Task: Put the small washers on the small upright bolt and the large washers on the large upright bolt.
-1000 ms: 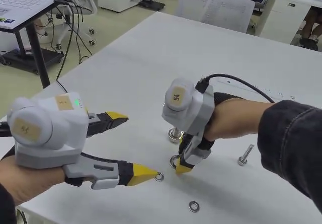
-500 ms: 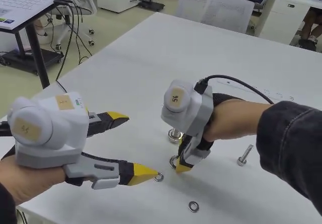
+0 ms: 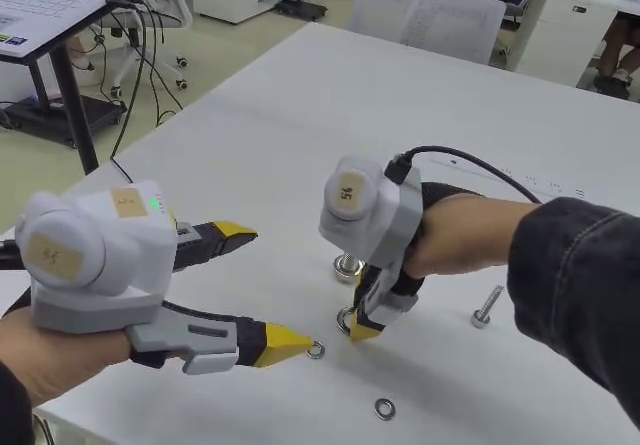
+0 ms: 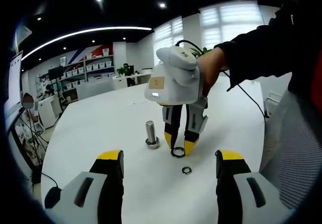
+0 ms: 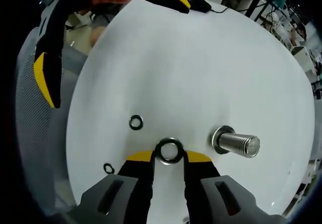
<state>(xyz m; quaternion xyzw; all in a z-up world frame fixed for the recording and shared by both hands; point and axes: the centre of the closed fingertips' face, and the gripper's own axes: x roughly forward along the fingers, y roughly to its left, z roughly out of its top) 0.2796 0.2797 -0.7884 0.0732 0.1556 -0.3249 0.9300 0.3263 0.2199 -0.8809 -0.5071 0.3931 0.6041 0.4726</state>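
Large washer (image 5: pixel 169 151), a shiny steel ring, pinched between right tool (image 5: pixel 169 157) tips.

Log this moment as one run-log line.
right hand-held gripper: pinching large washer on table beside large bolt | left hand-held gripper: open, hovering | two small washers loose

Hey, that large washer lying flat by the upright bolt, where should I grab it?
Pinch its outer rim on two opposite sides, coming straight down from above: the large washer lies flat, so probably only its thin edge offers a hold. The right tongs seem to pinch it so.
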